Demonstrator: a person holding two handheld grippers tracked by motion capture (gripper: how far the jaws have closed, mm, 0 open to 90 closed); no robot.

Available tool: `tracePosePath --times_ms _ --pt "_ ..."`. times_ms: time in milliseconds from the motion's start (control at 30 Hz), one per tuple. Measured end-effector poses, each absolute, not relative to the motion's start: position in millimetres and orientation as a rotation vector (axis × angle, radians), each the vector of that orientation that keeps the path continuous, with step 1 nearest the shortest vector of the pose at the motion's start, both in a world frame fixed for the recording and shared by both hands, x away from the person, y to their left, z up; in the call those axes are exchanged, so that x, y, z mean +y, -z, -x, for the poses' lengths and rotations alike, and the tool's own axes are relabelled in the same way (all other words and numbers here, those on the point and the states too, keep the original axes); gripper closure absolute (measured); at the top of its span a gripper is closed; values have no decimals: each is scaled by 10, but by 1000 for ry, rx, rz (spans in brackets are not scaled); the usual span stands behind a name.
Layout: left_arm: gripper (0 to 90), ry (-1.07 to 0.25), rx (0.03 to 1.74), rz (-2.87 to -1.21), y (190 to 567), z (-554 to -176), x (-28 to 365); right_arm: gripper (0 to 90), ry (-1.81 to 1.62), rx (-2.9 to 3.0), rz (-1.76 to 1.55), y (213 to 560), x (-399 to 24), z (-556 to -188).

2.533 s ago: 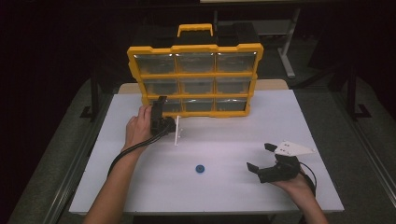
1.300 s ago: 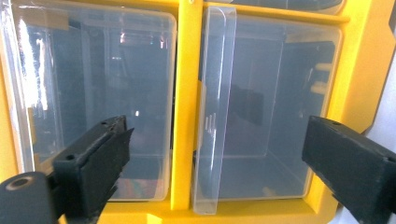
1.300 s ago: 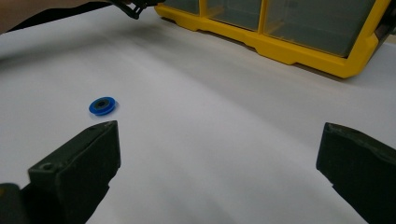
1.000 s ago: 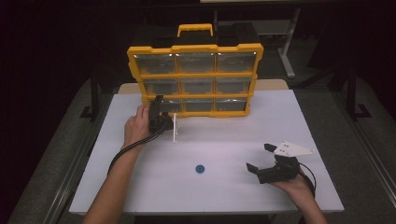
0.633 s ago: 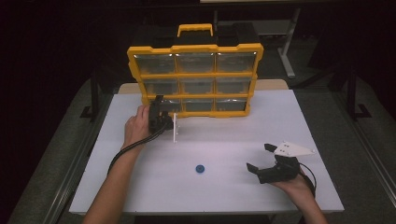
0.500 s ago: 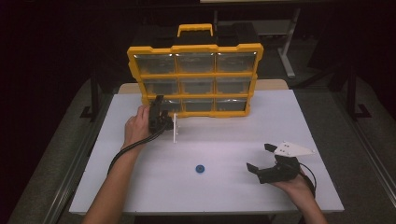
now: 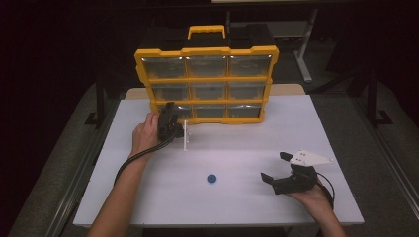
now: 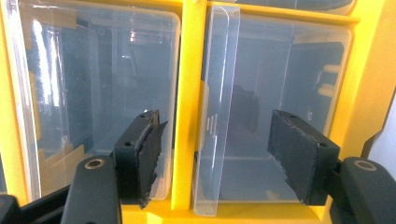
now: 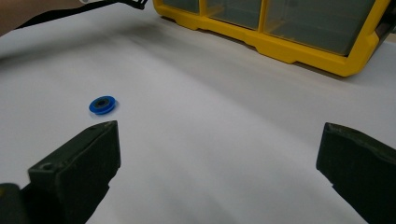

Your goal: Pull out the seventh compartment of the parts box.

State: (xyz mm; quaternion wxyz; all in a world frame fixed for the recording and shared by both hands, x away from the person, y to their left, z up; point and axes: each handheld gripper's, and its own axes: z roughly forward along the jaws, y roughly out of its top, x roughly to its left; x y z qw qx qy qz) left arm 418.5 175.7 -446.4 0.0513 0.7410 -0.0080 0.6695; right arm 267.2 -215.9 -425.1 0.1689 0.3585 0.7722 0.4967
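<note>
Yellow organizer (image 7: 206, 52): bottom-left clear drawer (image 8: 219, 116) swung open, looks empty.

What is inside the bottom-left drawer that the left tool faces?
Through the clear drawer front, swung open, the compartment looks empty: only grey walls and floor. The left tool hides its lowest part.

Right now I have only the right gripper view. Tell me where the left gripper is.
Observer: The left gripper is at the left end of the bottom row of the yellow organiser.
Operator: Report its jaws.
Observer: Open, one on either side of a clear door swung out edge-on, which touches neither.
Operator: Describe the organiser's top.
Observer: A yellow carry handle stands there.
</note>
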Motion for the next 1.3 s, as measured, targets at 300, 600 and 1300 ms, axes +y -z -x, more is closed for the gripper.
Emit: tracePosePath --times_ms 300,600,1300 --pt "415 -2053 -36 -2243 4483 -4184 1750 0 -1412 2193 -1021 4250 -2162 -2670" --pt "457 -2063 -33 -2242 4502 -4195 1752 0 -1414 2189 -1023 4250 -2166 -2669" --pt "591 -2090 -33 -2222 4525 -4221 1749 0 -1410 2189 -1034 4252 -2173 -2662"
